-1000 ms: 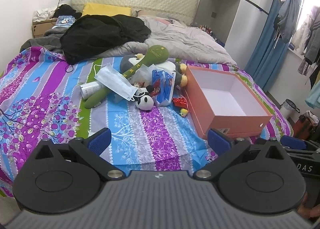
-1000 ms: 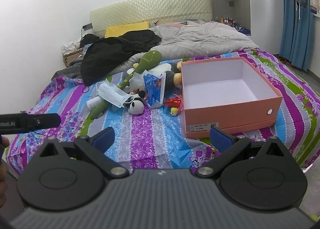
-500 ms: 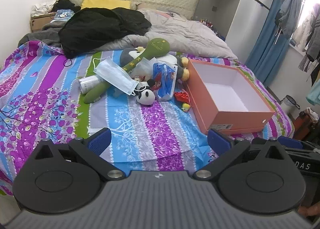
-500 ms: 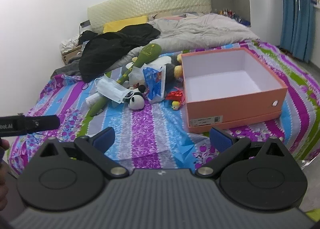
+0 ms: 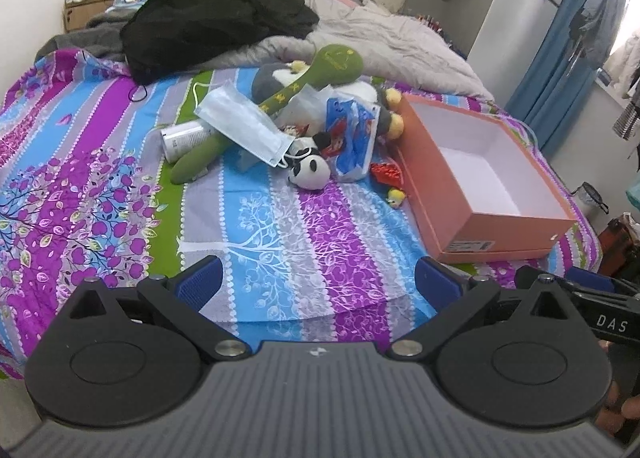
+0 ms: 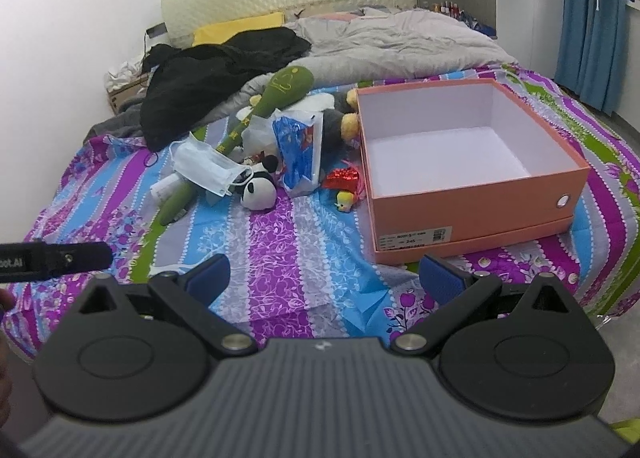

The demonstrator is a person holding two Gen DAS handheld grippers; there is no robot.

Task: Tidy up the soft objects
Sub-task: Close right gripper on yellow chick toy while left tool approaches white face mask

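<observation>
Two grippers hang over the near edge of the bed (image 5: 100,162), both spread wide with nothing between their blue pads, and everything they need lies ahead of them, further up the striped sheet. The largest item is the open orange box (image 6: 472,194), empty and white inside, lying ahead and to the right; it sits almost straight in front of the right gripper (image 6: 324,278) and well off to the right of the left gripper (image 5: 318,284). Touching its left wall is the heap of soft things. The long green plush (image 5: 276,98) runs diagonally, thick head up and toward the box, thin end down-left beside a white can (image 5: 182,138). A face mask (image 5: 244,124) drapes across its middle. Below that the small panda plush (image 5: 310,174) lies at the heap's near edge, with a blue printed bag (image 5: 354,138) just to its right and a tiny yellow toy (image 5: 396,196) near the box corner.

The heap stands roughly dead ahead of the left gripper, so I judge that hand the better placed for a first pick, the panda being the nearest piece.

Against the earlier frames, both cameras have moved closer to the bed and look down on it more steeply; the items themselves lie unchanged.
</observation>
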